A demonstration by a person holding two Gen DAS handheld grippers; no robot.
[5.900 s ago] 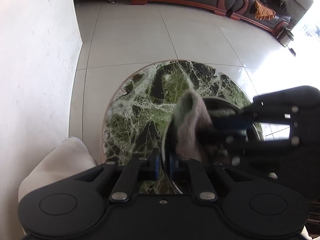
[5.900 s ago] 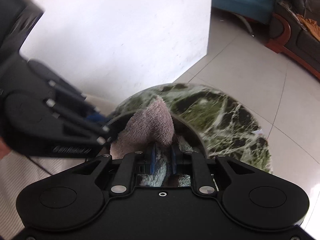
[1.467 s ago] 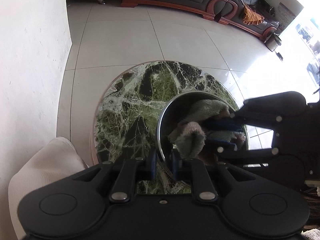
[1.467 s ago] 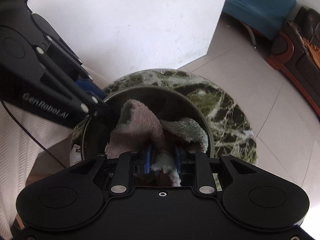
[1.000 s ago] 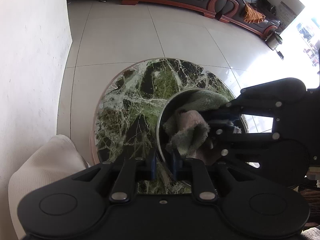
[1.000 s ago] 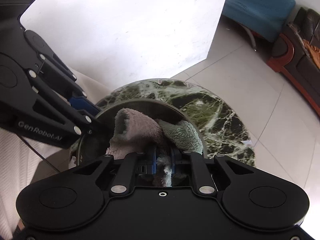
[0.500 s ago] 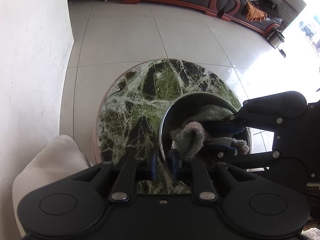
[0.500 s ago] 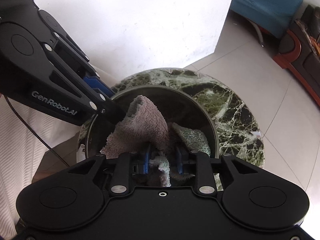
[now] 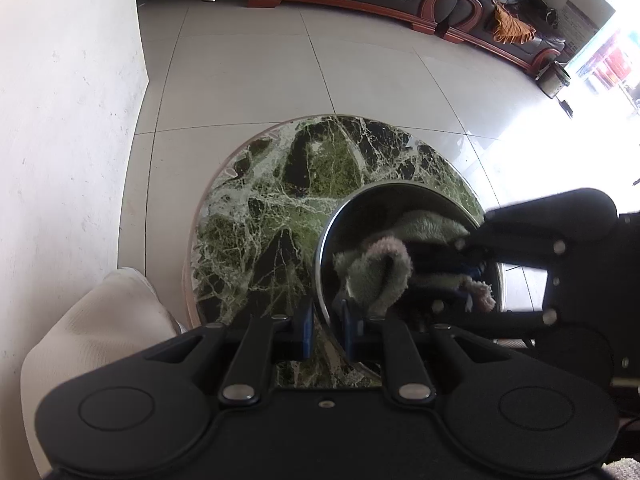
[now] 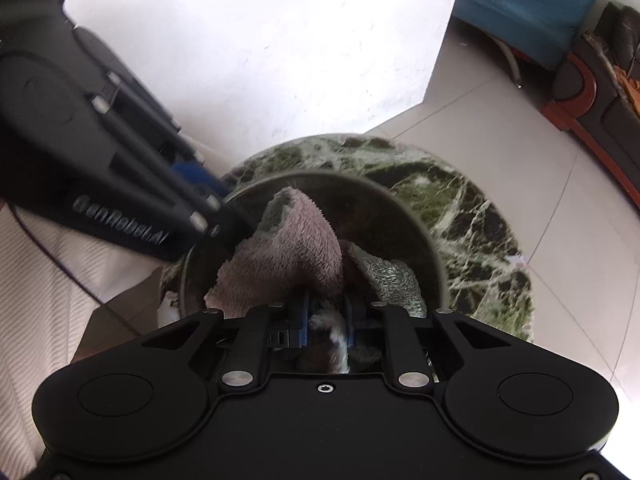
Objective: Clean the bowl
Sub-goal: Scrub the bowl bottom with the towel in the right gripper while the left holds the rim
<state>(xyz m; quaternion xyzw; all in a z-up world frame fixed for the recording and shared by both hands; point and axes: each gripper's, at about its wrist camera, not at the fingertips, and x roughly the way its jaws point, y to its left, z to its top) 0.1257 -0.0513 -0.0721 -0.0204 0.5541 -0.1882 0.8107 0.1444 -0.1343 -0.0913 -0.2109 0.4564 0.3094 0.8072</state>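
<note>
The round metal bowl [image 9: 408, 216] sits near the right edge of the round green marble desk [image 9: 280, 208], holding a fluffy pink-grey cloth [image 10: 288, 256]. The left gripper [image 9: 326, 326] pinches the bowl's rim; the right gripper [image 10: 328, 322], having just closed again, clamps the cloth, bunched higher than half a second ago.

**The cloth moves again inside the bowl**

The right gripper [image 10: 327, 322] opened a little on the cloth [image 10: 296, 268] half a second ago and has just been closing; now it pinches the cloth again. The pink fold, which lay low one second ago, stands higher near the rim of the bowl [image 10: 424, 240]
</note>
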